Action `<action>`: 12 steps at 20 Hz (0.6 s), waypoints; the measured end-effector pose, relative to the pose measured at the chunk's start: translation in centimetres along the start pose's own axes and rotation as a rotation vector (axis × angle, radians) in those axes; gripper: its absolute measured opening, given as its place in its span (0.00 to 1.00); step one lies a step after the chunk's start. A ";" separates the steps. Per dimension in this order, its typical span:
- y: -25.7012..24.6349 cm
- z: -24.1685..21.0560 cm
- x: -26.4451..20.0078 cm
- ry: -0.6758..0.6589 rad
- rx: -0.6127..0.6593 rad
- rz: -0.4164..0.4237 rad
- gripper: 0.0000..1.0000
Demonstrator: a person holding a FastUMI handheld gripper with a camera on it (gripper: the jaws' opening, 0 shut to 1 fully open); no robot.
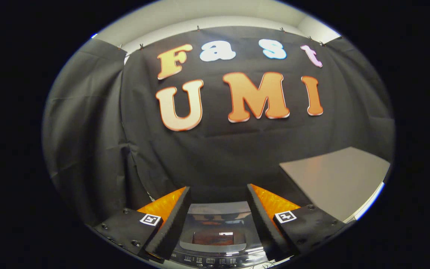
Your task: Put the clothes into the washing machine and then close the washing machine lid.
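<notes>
My gripper (218, 194) is open, its two fingers spread wide with nothing between them. Below and between the fingers lies the top of the washing machine (215, 239). Its glossy dark lid (215, 228) looks shut and mirrors the booth wall. A control panel (209, 260) with small buttons runs along the machine's near edge. No clothes are in sight.
Black cloth hangs as the booth's wall straight ahead and to the left of the fingers. A flat grey table top (334, 179) juts in beyond the right finger, at about the height of the fingertips.
</notes>
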State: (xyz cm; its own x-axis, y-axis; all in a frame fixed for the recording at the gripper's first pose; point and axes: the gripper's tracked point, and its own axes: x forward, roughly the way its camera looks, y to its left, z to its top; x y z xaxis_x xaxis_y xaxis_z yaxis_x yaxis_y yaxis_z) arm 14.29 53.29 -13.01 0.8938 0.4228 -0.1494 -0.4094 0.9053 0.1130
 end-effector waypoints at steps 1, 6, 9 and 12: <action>-0.6 1.5 -1.1 -0.018 0.004 0.007 0.95; -6.1 7.6 -8.4 -0.088 -0.019 0.001 0.95; -10.5 11.0 -13.8 -0.133 -0.075 -0.025 0.95; -14.6 13.9 -19.5 -0.188 -0.102 -0.054 0.95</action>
